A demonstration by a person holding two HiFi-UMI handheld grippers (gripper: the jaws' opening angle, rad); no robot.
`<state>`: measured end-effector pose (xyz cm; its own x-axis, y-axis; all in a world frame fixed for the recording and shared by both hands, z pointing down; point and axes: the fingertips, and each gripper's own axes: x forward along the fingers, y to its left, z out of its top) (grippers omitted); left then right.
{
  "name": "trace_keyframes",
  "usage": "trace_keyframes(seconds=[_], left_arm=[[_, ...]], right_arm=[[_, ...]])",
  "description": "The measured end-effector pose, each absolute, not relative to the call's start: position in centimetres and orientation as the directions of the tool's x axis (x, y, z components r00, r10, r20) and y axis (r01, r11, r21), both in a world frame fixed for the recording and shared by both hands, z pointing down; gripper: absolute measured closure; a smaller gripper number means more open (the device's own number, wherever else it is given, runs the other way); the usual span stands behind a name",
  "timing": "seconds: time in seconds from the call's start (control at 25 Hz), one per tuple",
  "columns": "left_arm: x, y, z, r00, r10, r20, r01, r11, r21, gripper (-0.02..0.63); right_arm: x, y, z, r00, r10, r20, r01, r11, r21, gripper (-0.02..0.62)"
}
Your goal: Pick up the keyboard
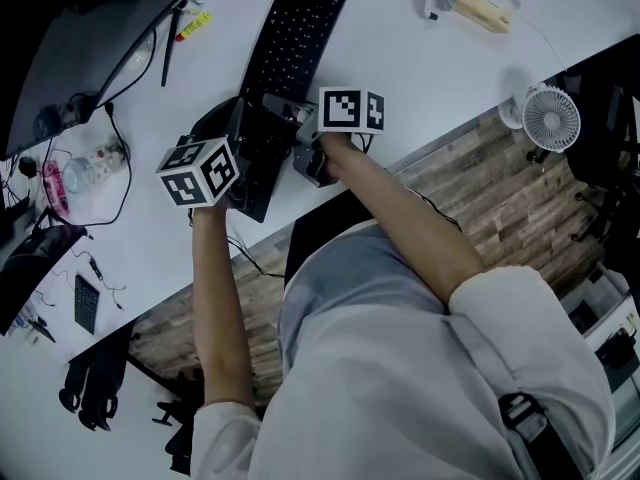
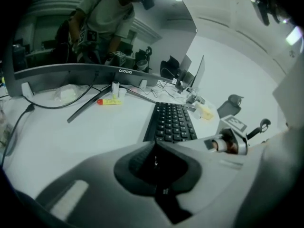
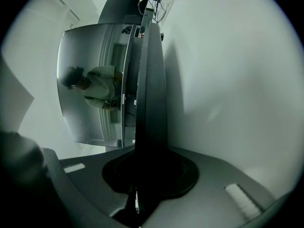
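Note:
A black keyboard (image 1: 298, 38) lies slantwise on the white desk (image 1: 400, 68). My left gripper (image 1: 243, 173) sits at the keyboard's near end, and in the left gripper view its jaws (image 2: 156, 148) look closed on that end, with the keys (image 2: 172, 120) stretching away ahead. My right gripper (image 1: 290, 116) comes in from the right at the keyboard's long side. In the right gripper view the keyboard (image 3: 149, 103) runs edge-on as a dark band between the pads, and that gripper (image 3: 142, 175) is shut on it.
A curved monitor (image 1: 90, 38) stands at the desk's far left, with cables (image 1: 120, 168) and a plastic bag (image 1: 90, 163) before it. A yellow-and-red tube (image 1: 193, 25) lies near the keyboard's far end. A small white fan (image 1: 549, 118) sits at the desk's edge on the right.

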<state>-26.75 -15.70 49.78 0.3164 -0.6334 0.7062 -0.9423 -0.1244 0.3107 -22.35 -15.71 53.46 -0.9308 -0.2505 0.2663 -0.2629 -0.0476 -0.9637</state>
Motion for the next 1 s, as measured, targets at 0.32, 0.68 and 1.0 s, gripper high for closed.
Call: trace_keyframes(seconds=[0.32,0.68,1.0], left_arm=[[-27.8,-14.6,50.1,0.309,-0.597,0.741,-0.950,-0.153,0.273,0.606],[-29.3,-12.8,49.3,0.311,-0.627,0.715,-0.943,-0.107,0.316,0.606],[-30.6,-11.5,49.0,0.325,-0.637,0.700,-0.936,-0.107,0.337,0.606]], right_arm=[[-22.8,-16.0,53.9,-0.930,-0.231,0.286,-0.284,-0.042,-0.958,0.526],[-22.3,-16.1,53.5,-0.923,-0.238,0.302,-0.305,-0.024,-0.952,0.526],[-22.4,-16.3,53.4,-0.917,-0.247,0.313,-0.322,-0.003,-0.947,0.526]])
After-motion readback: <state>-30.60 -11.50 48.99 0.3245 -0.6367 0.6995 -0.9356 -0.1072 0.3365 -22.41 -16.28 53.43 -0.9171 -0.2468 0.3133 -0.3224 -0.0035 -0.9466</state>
